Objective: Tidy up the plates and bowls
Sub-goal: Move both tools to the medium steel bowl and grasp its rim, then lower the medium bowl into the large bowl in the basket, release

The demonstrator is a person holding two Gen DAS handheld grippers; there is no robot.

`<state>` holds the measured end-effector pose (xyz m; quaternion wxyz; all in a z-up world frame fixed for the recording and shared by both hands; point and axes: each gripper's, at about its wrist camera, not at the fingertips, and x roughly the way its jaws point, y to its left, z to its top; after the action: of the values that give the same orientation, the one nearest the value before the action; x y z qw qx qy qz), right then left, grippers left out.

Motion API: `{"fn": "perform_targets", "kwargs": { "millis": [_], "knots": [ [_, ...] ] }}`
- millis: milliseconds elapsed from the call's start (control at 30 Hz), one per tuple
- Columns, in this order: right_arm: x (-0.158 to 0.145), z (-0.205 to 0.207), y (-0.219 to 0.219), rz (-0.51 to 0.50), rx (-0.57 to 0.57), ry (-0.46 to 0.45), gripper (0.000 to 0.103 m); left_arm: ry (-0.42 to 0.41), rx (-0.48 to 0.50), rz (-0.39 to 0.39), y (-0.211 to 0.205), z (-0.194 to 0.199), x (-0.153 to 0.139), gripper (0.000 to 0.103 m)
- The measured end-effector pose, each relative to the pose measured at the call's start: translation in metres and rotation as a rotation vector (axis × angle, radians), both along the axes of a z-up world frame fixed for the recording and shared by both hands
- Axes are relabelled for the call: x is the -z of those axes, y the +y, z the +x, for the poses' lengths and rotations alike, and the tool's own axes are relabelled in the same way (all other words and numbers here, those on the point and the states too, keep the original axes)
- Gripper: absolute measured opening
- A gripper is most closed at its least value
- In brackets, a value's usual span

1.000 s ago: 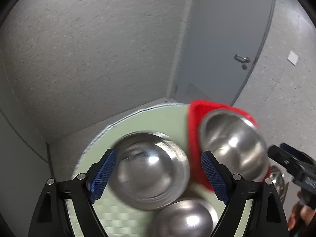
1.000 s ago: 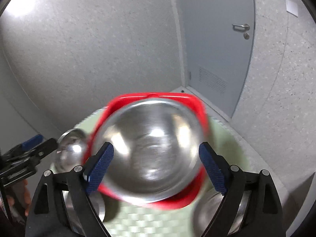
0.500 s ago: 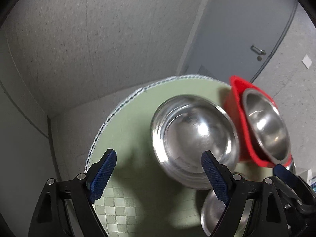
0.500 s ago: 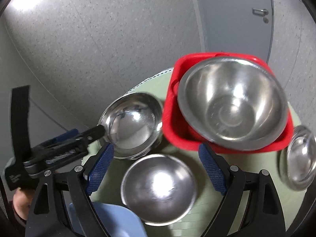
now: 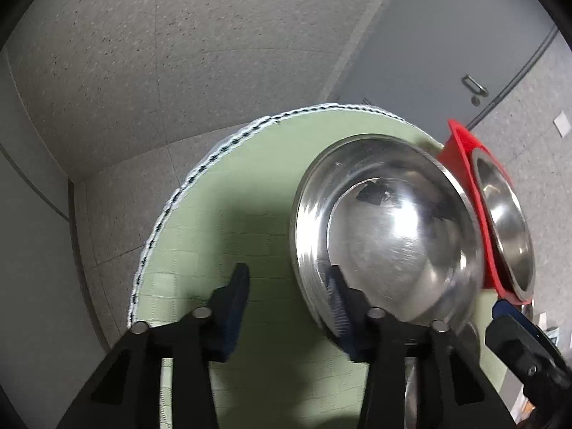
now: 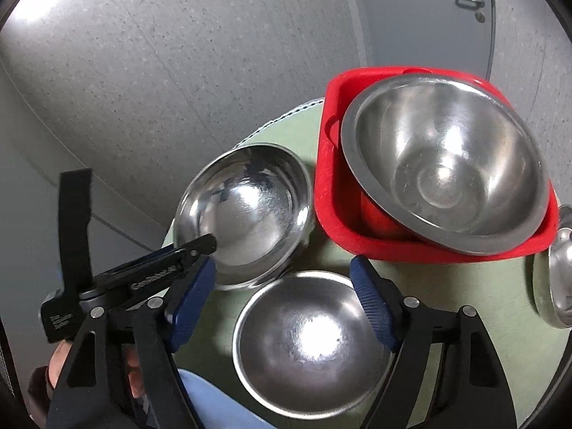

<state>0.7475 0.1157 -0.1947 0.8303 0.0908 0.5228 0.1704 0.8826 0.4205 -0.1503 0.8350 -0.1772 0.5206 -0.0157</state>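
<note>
Left wrist view shows your left tool (image 5: 286, 296) part-open astride the near rim of the shiny steel bowl (image 5: 386, 228), unclamped, on the round green worktop (image 5: 232, 193). You look to be at the grasp step: close on that rim, then lift toward the large steel bowl (image 6: 447, 164) in the red square tub (image 6: 332, 193). Your right tool (image 6: 282, 300) hovers open above a smaller matte steel bowl (image 6: 311, 339).
</note>
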Motion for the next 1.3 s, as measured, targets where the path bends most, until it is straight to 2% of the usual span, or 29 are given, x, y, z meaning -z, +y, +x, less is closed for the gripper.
{"fn": "perform_targets", "kwargs": {
  "millis": [167, 233, 300, 367, 400, 433, 500, 700, 933, 1067, 1200, 1300],
  "knots": [
    [0.005, 0.005, 0.017, -0.031, -0.019, 0.002, 0.075, 0.005, 0.004, -0.012, 0.011, 0.000, 0.009, 0.036],
    [0.009, 0.011, 0.022, -0.030, -0.019, 0.013, 0.064, 0.006, 0.008, -0.021, 0.010, -0.001, 0.011, 0.036],
    [0.015, 0.016, 0.028, -0.035, -0.021, 0.030, 0.045, -0.001, 0.018, -0.014, 0.010, -0.001, 0.010, 0.035],
    [0.023, 0.021, 0.031, -0.047, -0.020, 0.052, 0.035, -0.008, 0.021, -0.019, 0.009, -0.002, 0.009, 0.031],
    [0.025, 0.022, 0.033, -0.053, -0.023, 0.055, 0.030, -0.011, 0.023, -0.031, 0.009, -0.003, 0.009, 0.025],
    [0.028, 0.023, 0.034, -0.055, -0.026, 0.059, 0.029, -0.015, 0.033, -0.043, 0.009, -0.003, 0.009, 0.016],
    [0.032, 0.023, 0.036, -0.046, -0.034, 0.073, 0.025, -0.028, 0.041, -0.028, 0.005, -0.005, 0.007, 0.015],
    [0.023, 0.019, 0.041, -0.039, -0.049, 0.043, 0.025, -0.087, 0.009, -0.055, 0.014, -0.018, -0.010, 0.015],
    [-0.021, 0.009, 0.032, 0.031, -0.069, -0.049, 0.024, -0.232, -0.006, -0.025, 0.008, -0.038, -0.080, 0.015],
    [-0.039, 0.004, 0.005, 0.047, -0.048, -0.086, 0.024, -0.285, 0.038, -0.014, -0.026, -0.040, -0.108, 0.015],
    [-0.052, 0.000, -0.037, 0.028, 0.001, -0.127, 0.024, -0.282, 0.097, -0.021, -0.069, -0.033, -0.119, 0.015],
    [-0.054, 0.001, -0.069, 0.013, 0.039, -0.138, 0.024, -0.276, 0.150, 0.003, -0.103, -0.022, -0.121, 0.015]
  ]
}}
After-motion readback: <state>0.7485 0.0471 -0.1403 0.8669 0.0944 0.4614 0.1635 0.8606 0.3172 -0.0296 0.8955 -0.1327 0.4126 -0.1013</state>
